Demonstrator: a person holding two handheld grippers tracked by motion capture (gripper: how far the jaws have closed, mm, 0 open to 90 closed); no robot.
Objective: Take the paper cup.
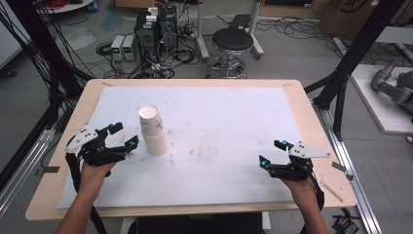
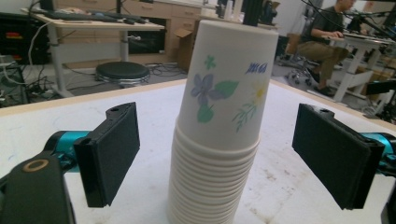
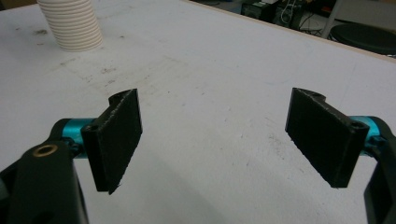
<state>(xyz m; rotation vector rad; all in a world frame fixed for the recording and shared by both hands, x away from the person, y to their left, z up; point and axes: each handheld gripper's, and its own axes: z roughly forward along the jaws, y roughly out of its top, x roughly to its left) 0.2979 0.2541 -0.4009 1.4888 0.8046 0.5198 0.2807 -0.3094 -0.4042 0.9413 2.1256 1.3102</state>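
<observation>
Wooden table (image 1: 311,126) topped by a white mat (image 1: 234,136), on a grey floor (image 1: 292,53) with a black round stool (image 1: 233,40), tangled cables and electronics boxes (image 1: 146,34), black frame struts (image 1: 355,53), and desks (image 2: 84,18) beyond.

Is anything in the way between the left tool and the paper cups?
Nothing visible is. The left tool is open, with the stack of paper cups standing upright right ahead, between its two black jaws, untouched.

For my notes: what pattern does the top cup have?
Flower print on white top cup; left gripper view.
</observation>
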